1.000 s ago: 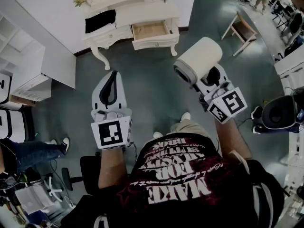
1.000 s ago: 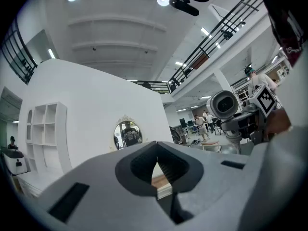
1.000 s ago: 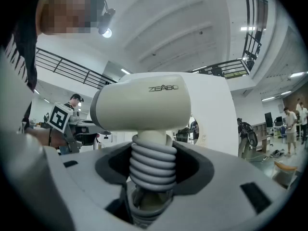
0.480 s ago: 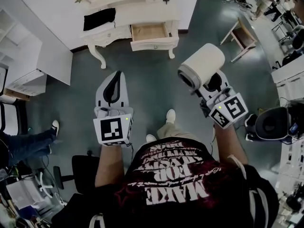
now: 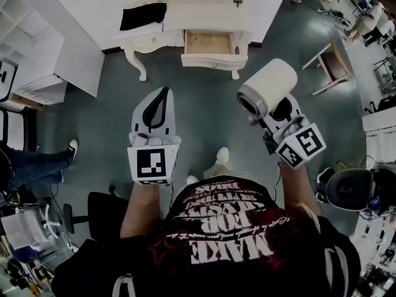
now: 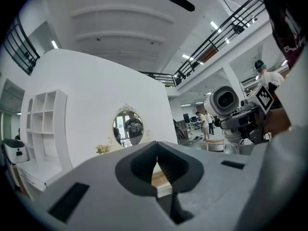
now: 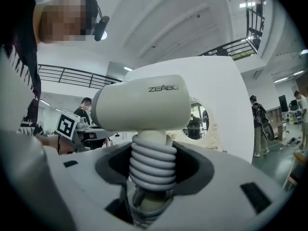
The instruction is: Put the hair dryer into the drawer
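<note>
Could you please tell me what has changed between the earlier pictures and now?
The person has shifted a little, so the dresser now sits further right in the head view; both tools were carried along. Nothing was taken hold of or let go. The right tool stays shut on the handle of the hair dryer, the left tool stays shut and empty, and the drawer is still open.

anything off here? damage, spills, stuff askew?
Nothing stands out. The hair dryer sits upright, clamped by its ribbed handle in the right gripper; the left gripper is shut and empty; the drawer stands open.
</note>
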